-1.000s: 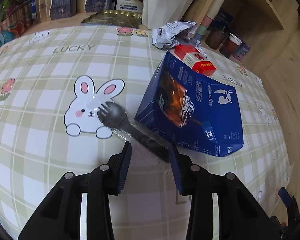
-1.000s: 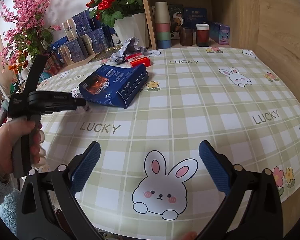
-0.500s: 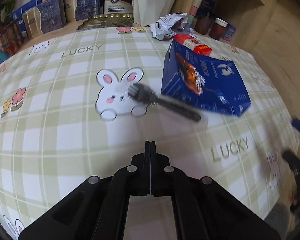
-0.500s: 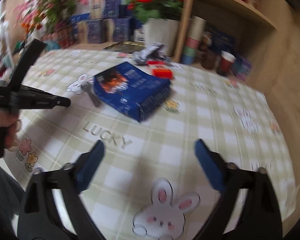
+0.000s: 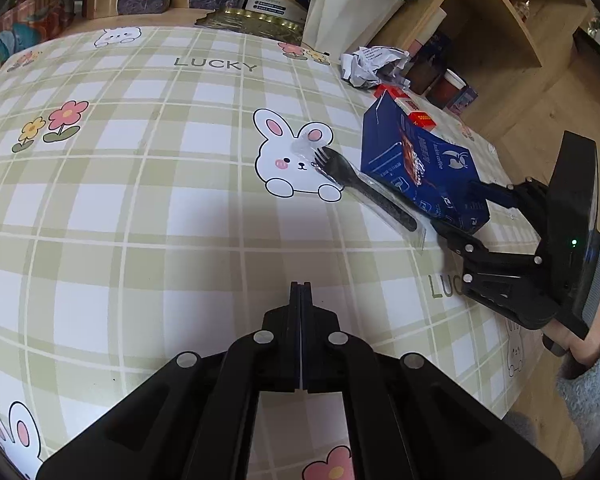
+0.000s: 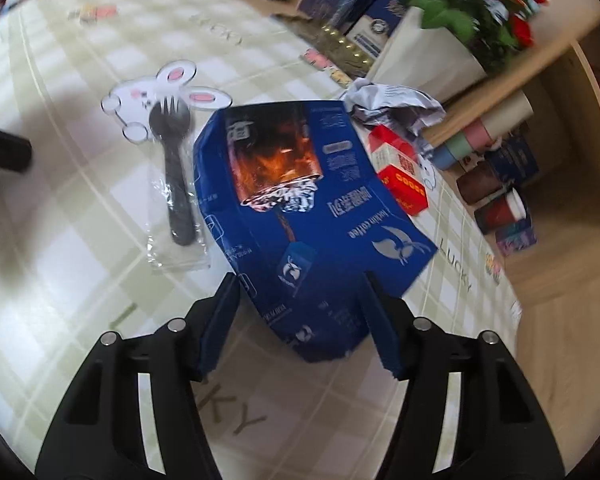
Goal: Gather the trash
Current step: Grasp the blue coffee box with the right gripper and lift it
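Your right tongs straddle the box; your left tongs are pressed together.

Left wrist: your left gripper [image 5: 301, 292] is empty above the tablecloth [image 5: 140, 208], with the wrapped fork [image 5: 362, 190] at 1 o'clock. Right wrist: your right gripper [image 6: 300, 320] is spread around the near end of the blue coffee box [image 6: 300, 216]; crumpled paper [image 6: 392, 106] lies at 1 o'clock.

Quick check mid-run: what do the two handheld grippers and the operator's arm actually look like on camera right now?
Both grippers are matte black plastic linkages with silver rivet pins. The right gripper has blue textured pads; from the left view its body shows a small green LED. The left gripper looks the same. The hand wears a fuzzy grey sleeve.
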